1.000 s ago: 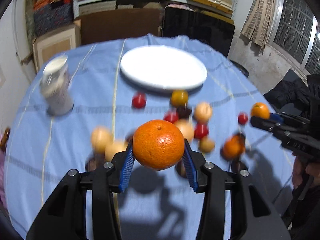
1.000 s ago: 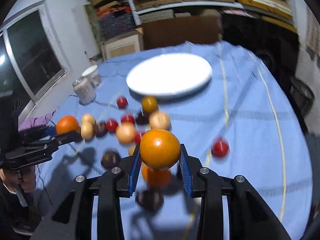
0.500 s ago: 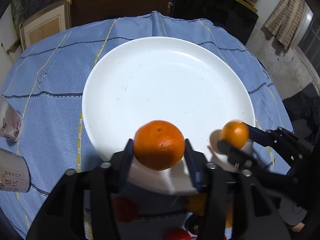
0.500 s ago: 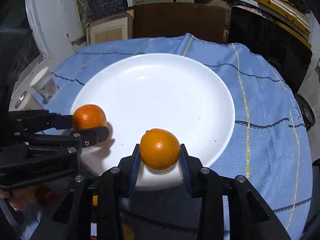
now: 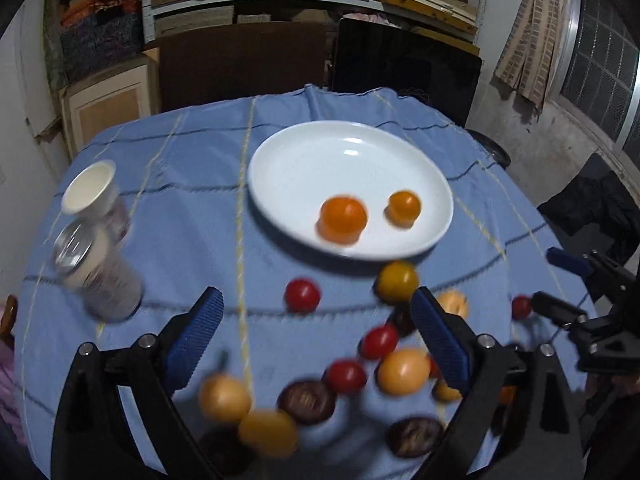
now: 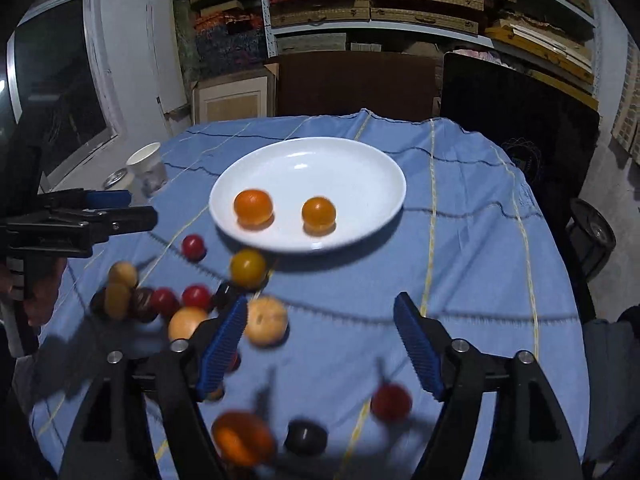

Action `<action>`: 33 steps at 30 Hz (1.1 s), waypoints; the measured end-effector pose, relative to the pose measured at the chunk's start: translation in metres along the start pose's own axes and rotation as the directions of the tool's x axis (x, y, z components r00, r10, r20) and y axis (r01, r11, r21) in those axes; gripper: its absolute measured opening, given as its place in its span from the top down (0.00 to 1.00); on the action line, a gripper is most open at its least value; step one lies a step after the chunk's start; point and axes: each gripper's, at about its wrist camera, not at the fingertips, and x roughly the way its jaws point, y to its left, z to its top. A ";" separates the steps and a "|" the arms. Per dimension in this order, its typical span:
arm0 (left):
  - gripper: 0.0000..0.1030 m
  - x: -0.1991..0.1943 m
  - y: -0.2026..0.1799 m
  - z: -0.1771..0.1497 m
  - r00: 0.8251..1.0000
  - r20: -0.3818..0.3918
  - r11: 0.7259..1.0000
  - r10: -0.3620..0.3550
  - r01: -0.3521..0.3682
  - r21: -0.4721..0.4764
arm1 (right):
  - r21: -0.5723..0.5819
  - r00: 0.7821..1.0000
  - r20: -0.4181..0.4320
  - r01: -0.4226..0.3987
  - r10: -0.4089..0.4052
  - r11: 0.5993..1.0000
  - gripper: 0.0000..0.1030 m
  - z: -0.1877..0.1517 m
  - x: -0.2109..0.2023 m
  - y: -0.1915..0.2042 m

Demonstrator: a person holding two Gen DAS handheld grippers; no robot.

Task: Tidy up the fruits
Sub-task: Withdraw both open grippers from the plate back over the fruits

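Observation:
A white plate point(image 5: 304, 168) point(image 6: 360, 168) sits on the blue tablecloth. Two oranges lie on it, a larger orange point(image 5: 343, 216) point(image 6: 253, 207) and a smaller orange point(image 5: 405, 206) point(image 6: 318, 213). Several loose fruits lie in front of the plate: a red fruit point(image 5: 302, 294), a yellow fruit point(image 5: 397, 280) point(image 6: 248, 267), pale round fruits point(image 6: 266, 320) and dark fruits point(image 5: 307, 401). My left gripper point(image 5: 316, 330) is open and empty above the loose fruits. My right gripper point(image 6: 320, 340) is open and empty, back from the plate.
A white cup point(image 5: 90, 188) and a metal-lidded jar point(image 5: 98, 272) stand left of the plate. The other gripper shows in each view, the right gripper at the right edge point(image 5: 560, 288), the left gripper at the left point(image 6: 124, 210). Chairs and shelves stand behind the table.
Both grippers opened and released their oranges onto the plate, then pulled back toward me over the loose fruits.

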 end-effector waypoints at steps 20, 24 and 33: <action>0.10 -0.034 0.043 -0.136 0.995 -0.066 0.995 0.068 -0.073 -0.068 | 0.041 0.995 -0.102 -0.015 0.019 0.999 0.16 -0.096 -0.027 0.035; 0.10 -0.036 0.045 -0.140 0.995 -0.074 0.994 0.066 -0.072 -0.081 | 0.007 0.991 -0.134 -0.002 0.003 1.000 0.16 -0.100 -0.020 0.044; 0.10 -0.031 0.040 -0.146 0.994 -0.088 0.996 0.061 -0.067 -0.065 | -0.028 0.982 -0.186 0.017 -0.022 0.999 0.41 -0.101 0.006 0.063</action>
